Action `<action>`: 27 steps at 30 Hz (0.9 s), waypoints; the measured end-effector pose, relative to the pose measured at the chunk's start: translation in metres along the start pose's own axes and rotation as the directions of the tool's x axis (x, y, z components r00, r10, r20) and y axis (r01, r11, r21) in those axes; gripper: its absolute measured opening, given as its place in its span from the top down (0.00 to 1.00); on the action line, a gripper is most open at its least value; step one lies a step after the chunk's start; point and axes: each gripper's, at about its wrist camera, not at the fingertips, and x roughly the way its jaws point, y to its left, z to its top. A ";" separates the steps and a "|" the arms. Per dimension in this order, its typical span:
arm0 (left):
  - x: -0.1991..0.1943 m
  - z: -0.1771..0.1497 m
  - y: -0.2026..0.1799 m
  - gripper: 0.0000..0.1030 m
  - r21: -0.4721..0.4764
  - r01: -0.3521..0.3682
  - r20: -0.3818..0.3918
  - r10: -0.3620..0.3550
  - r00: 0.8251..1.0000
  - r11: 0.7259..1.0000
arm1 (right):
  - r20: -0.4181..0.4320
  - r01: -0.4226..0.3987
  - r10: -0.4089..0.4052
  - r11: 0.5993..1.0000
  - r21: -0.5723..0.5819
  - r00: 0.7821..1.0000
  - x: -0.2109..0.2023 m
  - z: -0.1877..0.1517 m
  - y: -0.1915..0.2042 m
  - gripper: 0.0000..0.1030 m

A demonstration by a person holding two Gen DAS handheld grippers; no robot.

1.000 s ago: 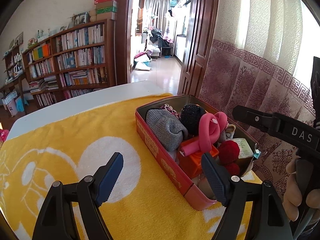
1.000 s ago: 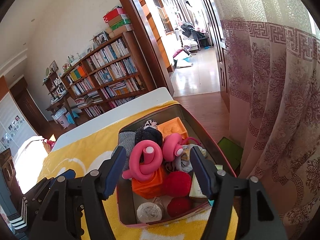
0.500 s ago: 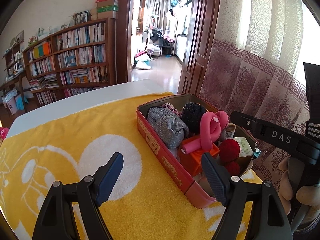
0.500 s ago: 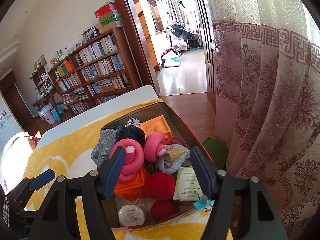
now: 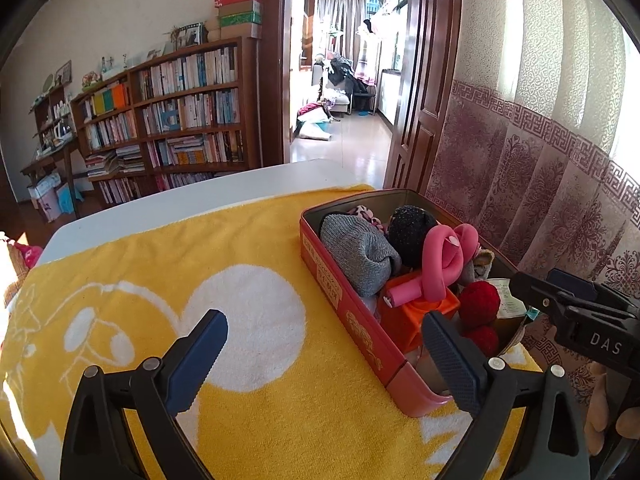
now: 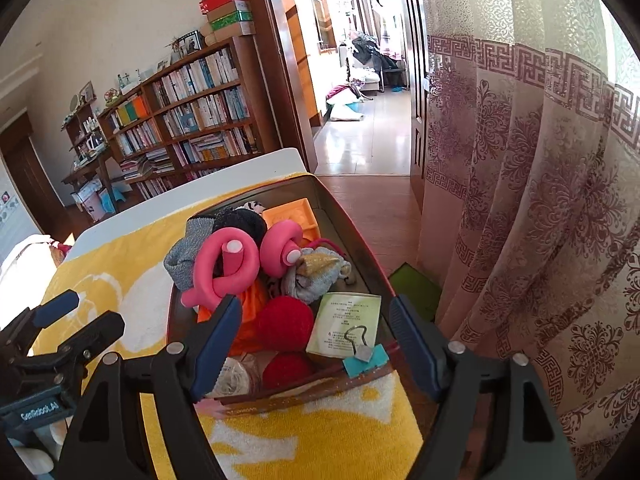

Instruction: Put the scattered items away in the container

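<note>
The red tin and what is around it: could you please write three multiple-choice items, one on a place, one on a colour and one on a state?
1. Where does the red tin stand?
A. on the yellow towel
B. on the floor
C. on a bookshelf

2. What colour is the binder clip on the tin's near rim?
A. green
B. light blue
C. black

3. What is between the right gripper's fingers?
A. a red ball, pinched
B. nothing gripped
C. a pink foam roller, pinched

Answers: 1 A, towel shows all round the tin's base; 2 B, light blue body, wire handle; 3 B, the jaws are opening, clear of the contents.
</note>
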 end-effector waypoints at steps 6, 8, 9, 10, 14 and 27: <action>-0.009 0.003 -0.007 0.01 -0.045 -0.034 0.001 0.034 0.999 0.998 | -0.008 -0.041 0.040 0.996 -0.078 0.999 -0.023 -0.020 0.005 0.22; -0.011 0.002 -0.010 0.01 -0.059 -0.009 -0.005 0.009 1.000 0.998 | -0.009 -0.046 0.046 0.994 -0.097 0.999 -0.025 -0.025 0.009 0.22; -0.013 0.002 -0.010 0.01 -0.068 0.002 -0.007 -0.003 1.000 0.998 | -0.009 -0.050 0.050 0.994 -0.100 0.999 -0.026 -0.027 0.010 0.22; -0.013 0.001 -0.011 0.01 -0.077 0.015 -0.010 -0.015 1.000 0.997 | -0.011 -0.056 0.056 0.994 -0.097 0.998 -0.027 -0.029 0.010 0.22; -0.015 0.001 -0.016 0.01 -0.099 0.053 -0.027 -0.055 0.998 0.994 | -0.020 -0.080 0.079 0.994 -0.070 0.997 -0.025 -0.032 0.008 0.22; -0.025 -0.001 -0.045 0.01 0.029 0.036 0.015 -0.036 0.999 0.999 | -0.031 -0.097 0.096 0.995 -0.027 0.995 -0.022 -0.039 0.003 0.22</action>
